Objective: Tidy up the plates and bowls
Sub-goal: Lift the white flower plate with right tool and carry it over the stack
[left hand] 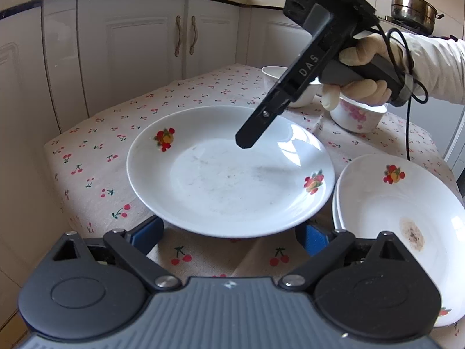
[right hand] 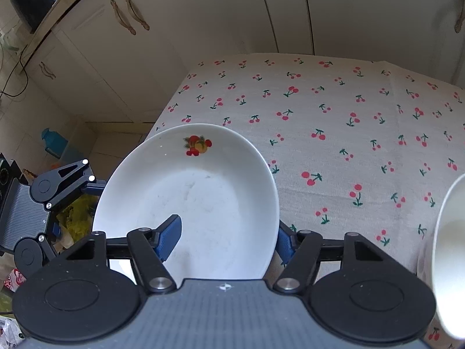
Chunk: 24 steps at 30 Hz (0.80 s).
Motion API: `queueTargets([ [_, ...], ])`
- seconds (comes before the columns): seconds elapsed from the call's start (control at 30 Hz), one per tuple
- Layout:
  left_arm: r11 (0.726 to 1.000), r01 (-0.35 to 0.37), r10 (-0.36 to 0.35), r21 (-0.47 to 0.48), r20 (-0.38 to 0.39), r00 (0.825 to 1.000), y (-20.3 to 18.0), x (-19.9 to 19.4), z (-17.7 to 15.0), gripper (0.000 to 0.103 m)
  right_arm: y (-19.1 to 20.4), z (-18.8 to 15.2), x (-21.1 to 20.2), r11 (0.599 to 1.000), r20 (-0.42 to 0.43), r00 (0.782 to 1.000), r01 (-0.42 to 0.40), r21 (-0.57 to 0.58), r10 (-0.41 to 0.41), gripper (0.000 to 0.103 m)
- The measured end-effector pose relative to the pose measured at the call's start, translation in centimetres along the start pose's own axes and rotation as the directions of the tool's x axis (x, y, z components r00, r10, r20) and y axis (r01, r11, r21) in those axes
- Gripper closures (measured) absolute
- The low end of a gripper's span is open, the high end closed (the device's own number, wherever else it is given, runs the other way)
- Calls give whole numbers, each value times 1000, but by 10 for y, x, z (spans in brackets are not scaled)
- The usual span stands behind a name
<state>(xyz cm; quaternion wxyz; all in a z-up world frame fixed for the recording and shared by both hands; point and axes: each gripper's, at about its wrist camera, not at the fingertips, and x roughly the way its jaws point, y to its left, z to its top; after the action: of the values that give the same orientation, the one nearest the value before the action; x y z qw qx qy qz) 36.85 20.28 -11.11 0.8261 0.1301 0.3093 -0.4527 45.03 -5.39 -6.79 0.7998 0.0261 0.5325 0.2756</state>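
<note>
The left gripper (left hand: 231, 235) is holding its blue fingers spread wide and is grasping nothing. The near rim of the fruit-print plate (left hand: 226, 180) is lying across the gap between them and hiding their tips. That plate is sitting straight ahead of the left fingers, and being round, it is offering no long axis to line up with. From the far side the right gripper (right hand: 226, 240) is straddling the same plate. One of its pads (right hand: 170, 234) is hovering over the well and the other is sitting behind the rim, so whether they are pinching the plate cannot be told. Both grippers are reaching the plate, with the right one sitting further in. Just to the right of the left fingers, a stack of plates (left hand: 401, 203) is waiting on the cherry tablecloth (left hand: 96, 157), probably the plate's destination. Further out, beyond the plate's far rim, two bowls (left hand: 359, 117) are standing near the right hand.
</note>
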Motion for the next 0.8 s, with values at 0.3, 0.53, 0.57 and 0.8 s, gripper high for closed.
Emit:
queueTargets([
  [0.3,1000,2,-2,22,7,1000,-1,1,2,6,-11,10,1,999,0,1000,-31,34,31,32],
  [0.53,1000,4,-4,21,12,1000,-1,2,1,6,-11,21,6,999,-7,1000,-29,29,29,34],
  [0.57,1000,4,-4,21,12,1000,-1,1,1,6,-9,21,6,999,-8,1000,-24,25,24,34],
  [0.8,1000,-3,2,27,10,1000,-1,1,1,6,-8,18,6,1000,-5,1000,-23,12,23,34],
])
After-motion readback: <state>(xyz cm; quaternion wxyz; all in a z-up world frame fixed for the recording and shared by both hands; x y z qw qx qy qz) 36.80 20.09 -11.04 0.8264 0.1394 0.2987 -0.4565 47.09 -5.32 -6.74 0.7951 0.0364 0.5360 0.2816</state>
